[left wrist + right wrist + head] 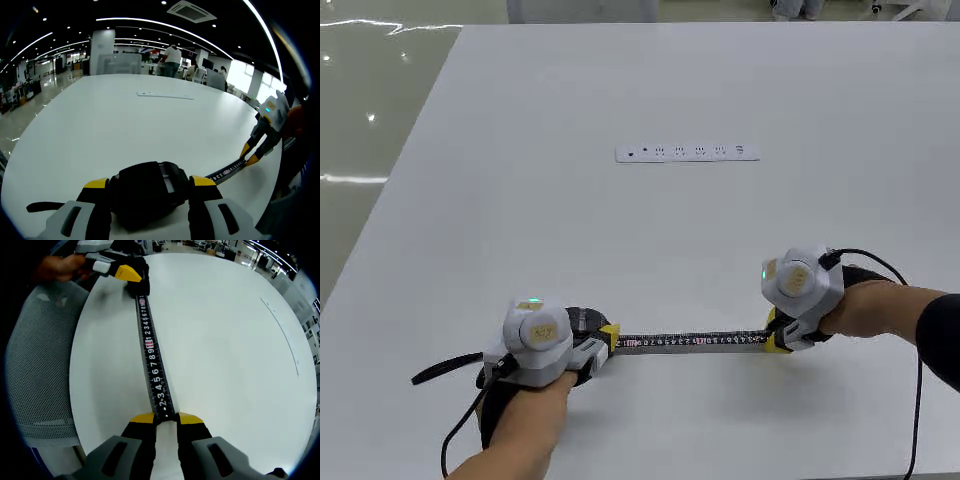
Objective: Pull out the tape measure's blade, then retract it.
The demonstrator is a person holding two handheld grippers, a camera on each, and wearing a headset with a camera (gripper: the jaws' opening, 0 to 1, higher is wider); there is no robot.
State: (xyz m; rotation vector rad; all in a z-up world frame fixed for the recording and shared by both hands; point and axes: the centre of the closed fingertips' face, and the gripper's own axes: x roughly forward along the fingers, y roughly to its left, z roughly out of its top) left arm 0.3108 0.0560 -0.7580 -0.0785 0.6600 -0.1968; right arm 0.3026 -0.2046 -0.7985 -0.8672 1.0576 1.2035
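The black tape measure case [147,192] lies on the white table [640,90], and my left gripper [149,184] is shut on it between its yellow-tipped jaws. In the head view the case [582,322] sits at the lower left with the left gripper [600,348] around it. The black blade [692,341] with white numbers runs out flat to the right along the table. My right gripper [165,418] is shut on the blade's end [161,399], seen in the head view at the right gripper [777,340]. The blade [148,335] stretches back toward the case.
A white power strip [686,152] lies flat at the table's middle, beyond the blade. A black strap [445,367] trails from the case toward the left. A grey mesh chair back [40,365] stands off the table's near edge. People stand far behind the table [172,54].
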